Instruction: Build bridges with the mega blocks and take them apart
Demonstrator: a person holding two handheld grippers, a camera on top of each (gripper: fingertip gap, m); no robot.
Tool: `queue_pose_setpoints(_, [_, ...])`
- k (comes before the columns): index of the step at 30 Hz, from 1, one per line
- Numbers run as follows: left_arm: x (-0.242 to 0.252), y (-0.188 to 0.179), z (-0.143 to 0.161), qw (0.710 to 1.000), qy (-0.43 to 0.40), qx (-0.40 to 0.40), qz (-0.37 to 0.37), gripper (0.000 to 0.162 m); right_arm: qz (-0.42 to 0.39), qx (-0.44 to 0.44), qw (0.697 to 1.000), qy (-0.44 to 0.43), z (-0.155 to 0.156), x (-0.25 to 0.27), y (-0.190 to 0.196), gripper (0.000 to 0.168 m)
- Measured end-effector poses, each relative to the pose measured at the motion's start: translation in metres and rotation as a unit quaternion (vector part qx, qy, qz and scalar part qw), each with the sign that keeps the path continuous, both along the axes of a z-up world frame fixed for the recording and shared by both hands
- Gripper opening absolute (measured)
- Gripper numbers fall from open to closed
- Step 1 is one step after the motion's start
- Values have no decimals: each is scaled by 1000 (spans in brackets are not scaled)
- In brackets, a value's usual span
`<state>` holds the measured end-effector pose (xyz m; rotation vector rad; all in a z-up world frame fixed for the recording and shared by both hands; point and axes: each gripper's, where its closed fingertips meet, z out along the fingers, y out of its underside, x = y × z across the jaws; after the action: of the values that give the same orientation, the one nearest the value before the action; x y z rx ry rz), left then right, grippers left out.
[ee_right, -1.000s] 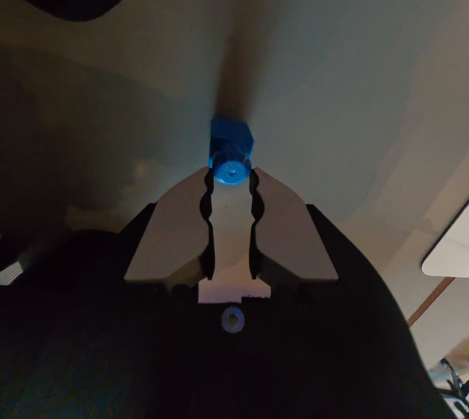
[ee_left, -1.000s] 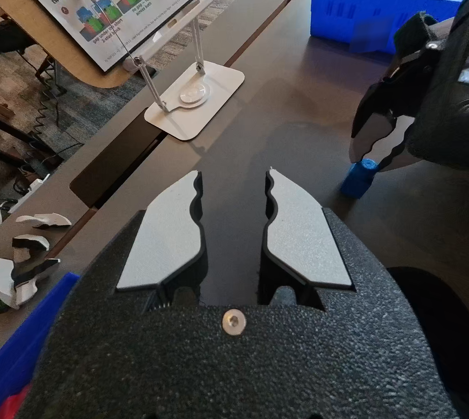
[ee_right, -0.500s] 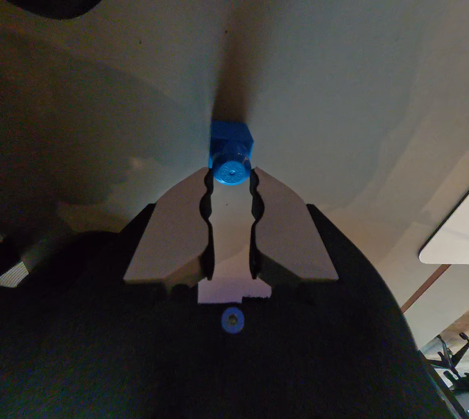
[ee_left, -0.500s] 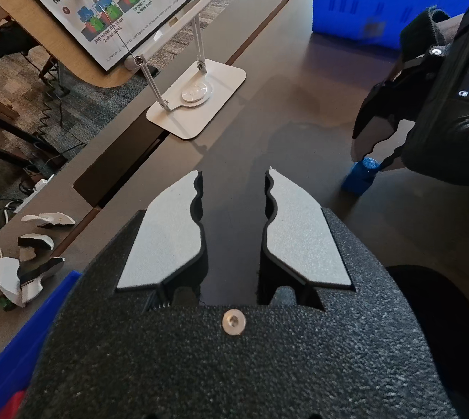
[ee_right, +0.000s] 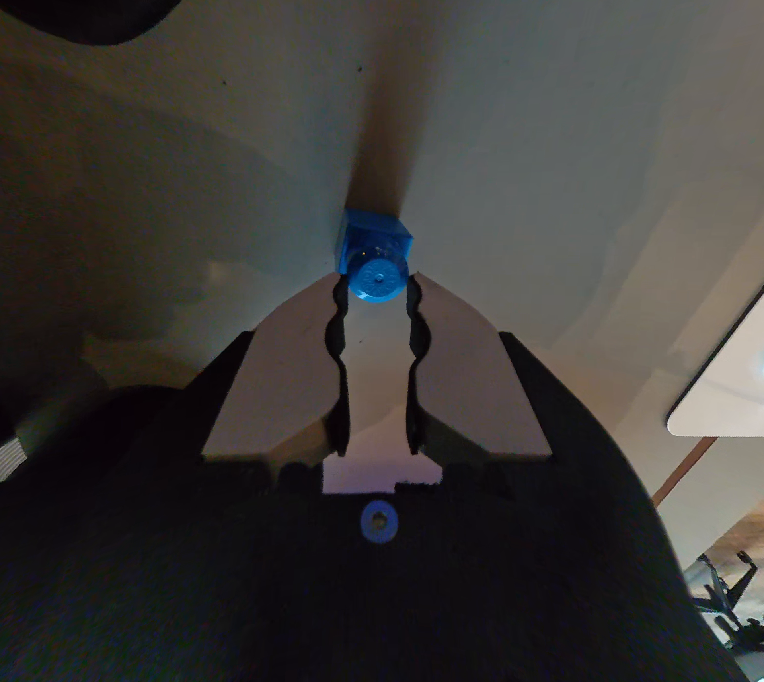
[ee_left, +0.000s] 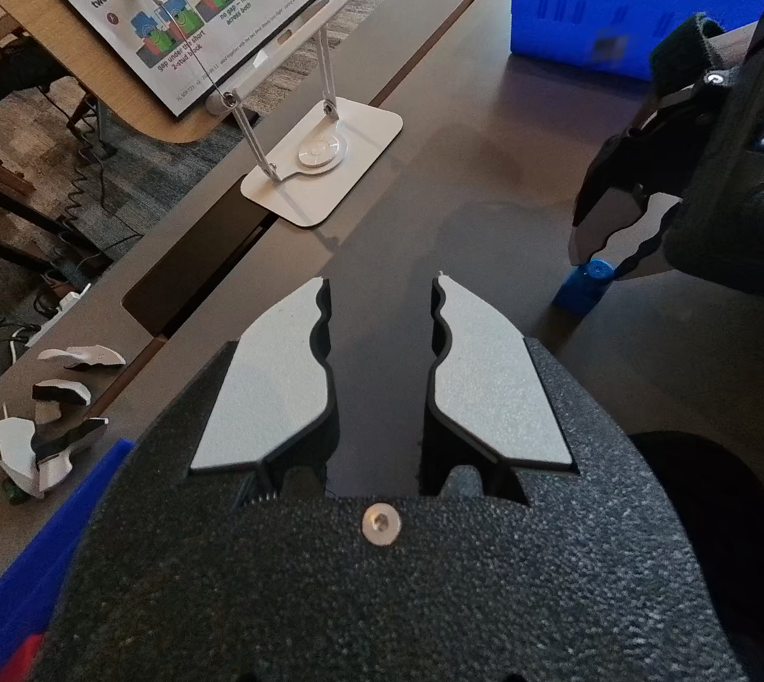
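A small blue one-stud block stands on the dark table, stud up. My right gripper comes down on it from the right, and its two fingertips grip the stud from both sides. In the right wrist view the block sits just beyond the tips, with the stud between them, and the right gripper is shut on it. My left gripper is open and empty, held over the bare table to the left of the block.
A blue bin stands at the back right. A white stand holding an instruction sheet is at the back left, beside a cutout in the table. Loose spare gripper fingers lie at the left edge. The grippers' ends are close to 20 cm from one another.
Almost nothing: both grippers hold their places and the right one stays on the block's stud, with only a slight shift of view.
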<state>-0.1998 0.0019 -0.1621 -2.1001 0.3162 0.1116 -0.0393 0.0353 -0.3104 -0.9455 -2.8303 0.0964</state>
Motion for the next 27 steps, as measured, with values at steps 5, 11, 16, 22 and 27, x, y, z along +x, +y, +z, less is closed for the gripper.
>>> queue_pose_setpoints(5, [0,0,0,1000,1,0,-1,47,18,2,1000,10,0,-2,1,27])
queue_pose_setpoints(11, [-1,-1,0,1000,0,1,-1,47,47,7,999,22,1,-5,0,27])
queue_pose_setpoints(16, [-1,-1,1,1000,1,2,1,46,46,2,998,36,5,-7,0,43])
queue_pose_setpoints(22, [-19,-12,9,999,-2,18,49,46,27,-86,985,149,48,-22,-1,51])
queue_pose_setpoints(27, [-62,-48,19,986,7,31,162,46,-32,-207,919,333,127,-36,20,64])
